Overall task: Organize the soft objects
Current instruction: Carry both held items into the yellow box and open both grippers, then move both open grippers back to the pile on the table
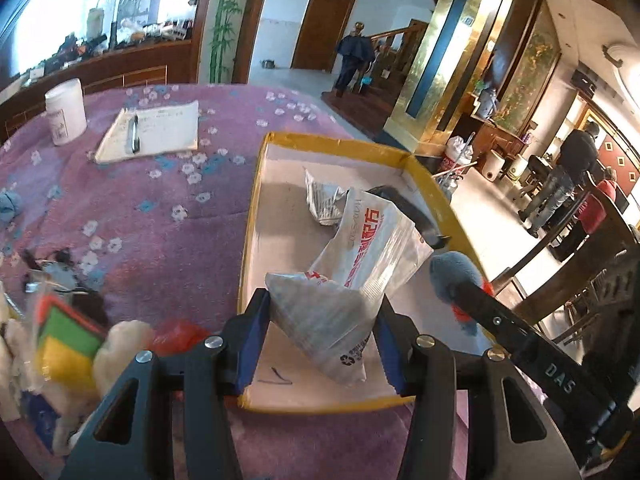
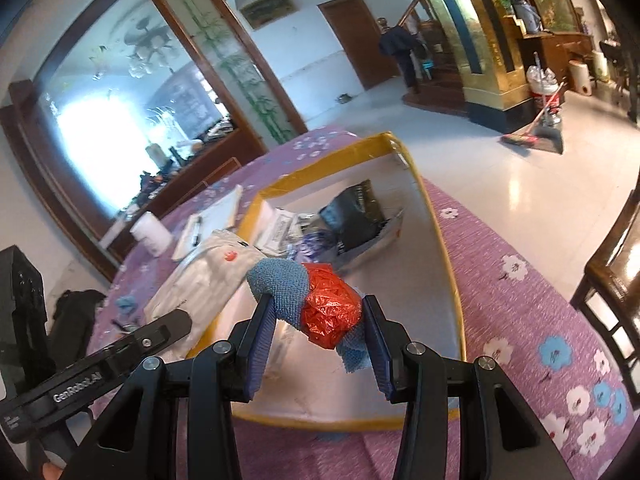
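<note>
A white box with a yellow rim (image 1: 256, 184) sits on the purple flowered tablecloth; it also shows in the right wrist view (image 2: 444, 240). My left gripper (image 1: 322, 312) is shut on a clear plastic bag with red print (image 1: 360, 264), held over the box's near end. My right gripper (image 2: 318, 312) is shut on a blue cloth (image 2: 280, 280) and a crumpled red plastic bag (image 2: 330, 308), held above the box. The right gripper shows in the left wrist view as a dark arm (image 1: 520, 336) with the blue cloth (image 1: 452, 272). A crumpled bag (image 1: 324, 200) and a black bag (image 2: 352, 216) lie in the box.
Left of the box lie a pile of soft things: white fluff (image 1: 120, 344), a green-and-yellow cloth (image 1: 68, 340), a blue cloth (image 1: 10, 204). A notebook with a pen (image 1: 152, 132) and a white jar (image 1: 66, 112) stand farther back. A wooden chair (image 1: 580, 264) is at the right.
</note>
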Available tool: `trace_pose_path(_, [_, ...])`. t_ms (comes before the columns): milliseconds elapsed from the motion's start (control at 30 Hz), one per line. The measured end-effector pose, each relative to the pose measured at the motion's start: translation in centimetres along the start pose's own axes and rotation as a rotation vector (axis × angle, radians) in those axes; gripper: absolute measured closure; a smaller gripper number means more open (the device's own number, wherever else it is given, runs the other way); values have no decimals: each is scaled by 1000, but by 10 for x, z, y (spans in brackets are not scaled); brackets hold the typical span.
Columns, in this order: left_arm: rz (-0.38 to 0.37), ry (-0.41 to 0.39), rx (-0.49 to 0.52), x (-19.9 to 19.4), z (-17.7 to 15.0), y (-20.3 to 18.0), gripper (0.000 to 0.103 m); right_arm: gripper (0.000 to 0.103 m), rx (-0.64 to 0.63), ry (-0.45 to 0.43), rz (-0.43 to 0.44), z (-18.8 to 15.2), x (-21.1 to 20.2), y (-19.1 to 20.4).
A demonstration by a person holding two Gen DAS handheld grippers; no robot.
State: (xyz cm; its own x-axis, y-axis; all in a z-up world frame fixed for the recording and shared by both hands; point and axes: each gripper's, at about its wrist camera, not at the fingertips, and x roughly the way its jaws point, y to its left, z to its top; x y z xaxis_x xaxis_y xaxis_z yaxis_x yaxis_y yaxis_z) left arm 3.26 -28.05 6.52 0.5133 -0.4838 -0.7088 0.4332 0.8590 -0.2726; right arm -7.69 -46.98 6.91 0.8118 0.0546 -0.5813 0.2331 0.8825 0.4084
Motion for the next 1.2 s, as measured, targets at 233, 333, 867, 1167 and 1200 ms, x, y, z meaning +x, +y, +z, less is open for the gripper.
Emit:
trace_pose_path(233, [39,-25,64,10,-6,-5,54,55,-74,-32,-124,-4,20,6])
trace_pose_path(333, [24,-4,67,15,-8,-3,54,54,-94,-41,-150,-3,23,7])
trace_pose_path(867, [33,-1,105,21,-13,-11,47,36,-71,-81,-159,-1,13,1])
trace_pose_path(1167, [38,-97,70,-2,-10,-4,37,32,-75,-184,-169,0,-6,6])
trace_pose_path(1200, [42,-98,71,-3,-10,-4,37,32,-75,-185,-169,1,-6,6])
